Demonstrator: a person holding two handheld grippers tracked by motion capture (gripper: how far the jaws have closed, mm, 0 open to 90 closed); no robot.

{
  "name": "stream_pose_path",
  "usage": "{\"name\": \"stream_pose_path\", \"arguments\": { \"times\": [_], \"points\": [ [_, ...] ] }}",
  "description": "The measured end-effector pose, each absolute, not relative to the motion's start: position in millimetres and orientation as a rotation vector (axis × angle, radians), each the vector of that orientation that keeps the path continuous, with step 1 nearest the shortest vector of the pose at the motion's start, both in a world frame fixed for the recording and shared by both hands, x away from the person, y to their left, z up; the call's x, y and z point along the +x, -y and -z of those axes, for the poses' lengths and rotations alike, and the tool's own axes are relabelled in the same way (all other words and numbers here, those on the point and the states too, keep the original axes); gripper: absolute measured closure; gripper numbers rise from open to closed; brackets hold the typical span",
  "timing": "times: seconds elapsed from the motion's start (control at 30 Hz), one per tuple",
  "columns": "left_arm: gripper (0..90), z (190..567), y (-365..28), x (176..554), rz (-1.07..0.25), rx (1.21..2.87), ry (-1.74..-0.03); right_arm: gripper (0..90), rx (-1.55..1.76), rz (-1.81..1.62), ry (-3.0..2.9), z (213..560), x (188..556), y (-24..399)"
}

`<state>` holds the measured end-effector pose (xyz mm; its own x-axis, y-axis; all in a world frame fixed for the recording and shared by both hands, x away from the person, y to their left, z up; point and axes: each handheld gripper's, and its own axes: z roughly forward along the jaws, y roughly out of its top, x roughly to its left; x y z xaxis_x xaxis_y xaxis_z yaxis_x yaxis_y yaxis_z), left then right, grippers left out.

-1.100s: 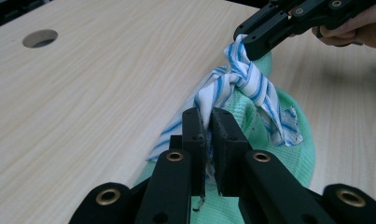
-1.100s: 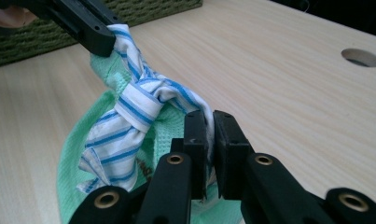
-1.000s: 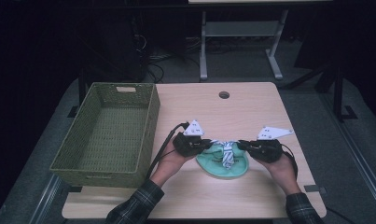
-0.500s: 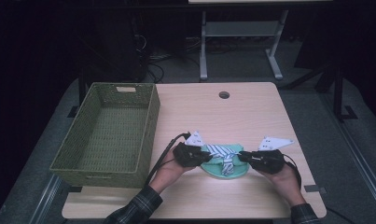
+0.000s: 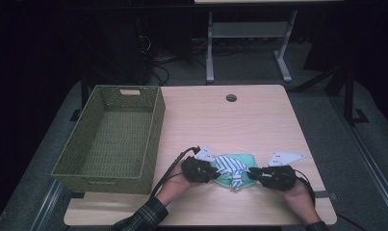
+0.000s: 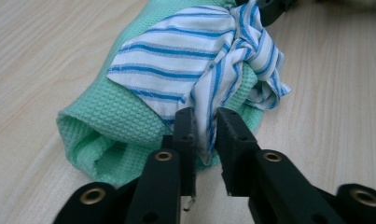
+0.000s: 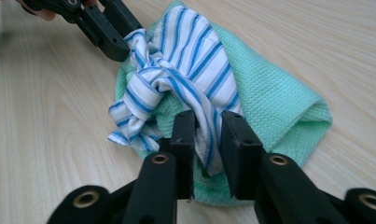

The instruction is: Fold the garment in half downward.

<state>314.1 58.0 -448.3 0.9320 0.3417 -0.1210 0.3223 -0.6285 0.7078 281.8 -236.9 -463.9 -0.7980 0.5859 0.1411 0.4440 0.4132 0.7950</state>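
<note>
The striped cloth (image 5: 231, 166) lies bunched on top of a folded green cloth (image 5: 228, 179) near the front edge of the table (image 5: 239, 120), between the two grippers; the bundle's long axis runs across the table from one gripper to the other, and in the left gripper view the green cloth's (image 6: 106, 126) rolled fold opens toward the camera. The left gripper (image 5: 204, 172) meets the bundle's left end and the right gripper (image 5: 257, 173) its right end; both have just been opening their jaws. In the left gripper view a hanging edge of the striped cloth (image 6: 185, 60) still sits in the gap between the jaws, which stand slightly apart and no longer pinch it; the right gripper view shows the same, a fold of striped cloth (image 7: 185, 60) loose between parted jaws. A green woven basket (image 5: 109, 139) stands well apart on the table's left side. No writing can be read anywhere; marks on the grippers' pale plates are too small to make out; the person's forearms are cut off at the bottom edge.
</note>
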Motion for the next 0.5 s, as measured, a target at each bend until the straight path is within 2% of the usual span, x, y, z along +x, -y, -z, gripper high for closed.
{"name": "stream_pose_path", "arguments": {
  "times": [0.23, 0.3, 0.33, 0.5],
  "points": [
    [59.8, 427.9, -69.3, 310.2, -0.029, 2.223, -0.479, 67.9, 0.933, -1.394, -2.456, 453.7, 274.7, 247.5],
    [59.0, 421.6, -73.8, 309.5, -0.045, 2.209, -0.480, 67.9, 0.934, -1.412, -2.437, 449.2, 273.3, 250.6],
    [60.8, 419.0, -75.5, 309.5, -0.054, 2.201, -0.483, 68.7, 0.933, -1.420, -2.429, 446.8, 273.2, 251.8],
    [81.0, 411.0, -76.1, 319.5, -0.112, 2.205, -0.516, 80.9, 0.919, -1.416, -2.403, 438.1, 283.0, 251.3]
  ]
}}
